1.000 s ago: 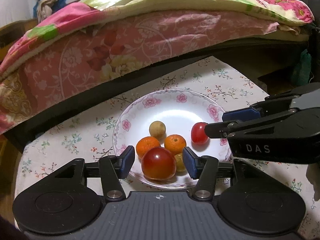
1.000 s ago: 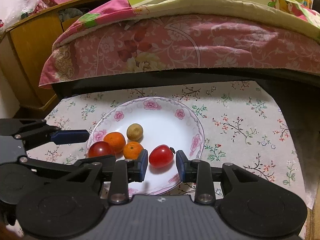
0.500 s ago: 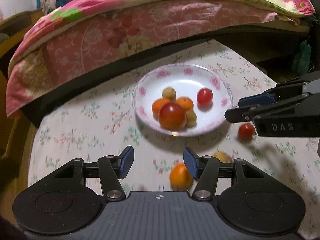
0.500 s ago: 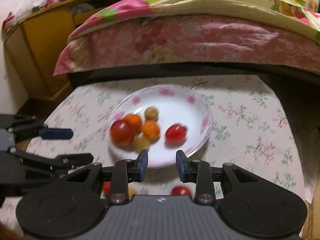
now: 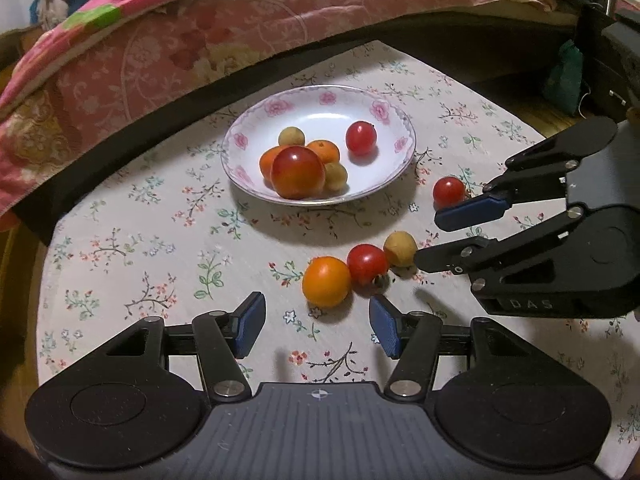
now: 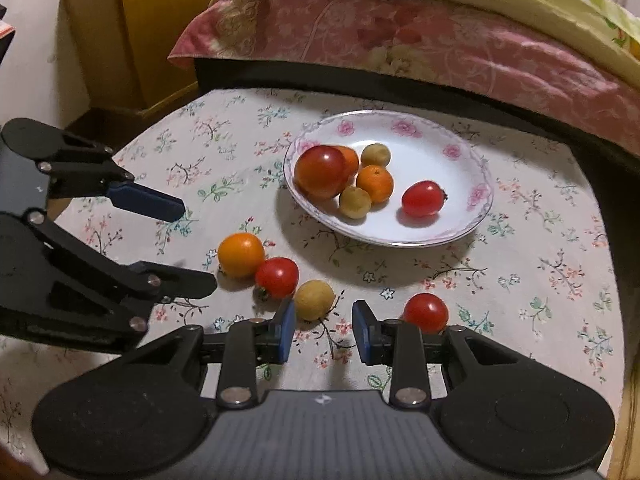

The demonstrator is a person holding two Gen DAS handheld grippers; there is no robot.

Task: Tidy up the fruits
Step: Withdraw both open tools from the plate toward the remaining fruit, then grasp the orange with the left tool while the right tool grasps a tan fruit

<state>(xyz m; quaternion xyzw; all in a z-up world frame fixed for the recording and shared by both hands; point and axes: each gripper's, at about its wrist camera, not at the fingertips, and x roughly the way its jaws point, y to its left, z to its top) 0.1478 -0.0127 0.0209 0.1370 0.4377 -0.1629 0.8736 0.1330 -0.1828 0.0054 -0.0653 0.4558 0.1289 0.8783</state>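
Note:
A white floral plate [image 5: 384, 168] [image 6: 460, 224] holds a large red tomato [image 5: 297, 172], two small oranges, two yellowish fruits and a small red tomato [image 5: 361, 137]. On the cloth in front lie an orange fruit [image 5: 326, 281] [image 6: 241, 254], a small red tomato [image 5: 367, 263] [image 6: 277, 277], a yellowish fruit [image 5: 400, 248] [image 6: 314, 300] and another small red tomato [image 5: 449, 191] [image 6: 425, 312]. My left gripper [image 5: 316, 328] is open and empty just before the orange fruit. My right gripper [image 6: 323, 332] is open and empty just before the yellowish fruit.
The low table has a floral cloth [image 5: 140, 248]. A bed with a pink floral quilt [image 5: 180, 52] runs along its far side. A yellow wooden cabinet [image 6: 132, 24] stands at the back left in the right wrist view. A green bag [image 5: 564, 76] hangs at the far right.
Both grippers have drawn back from the plate toward the table's near side. The right gripper let go of the small red tomato on the plate. The loose fruits on the cloth have come into view.

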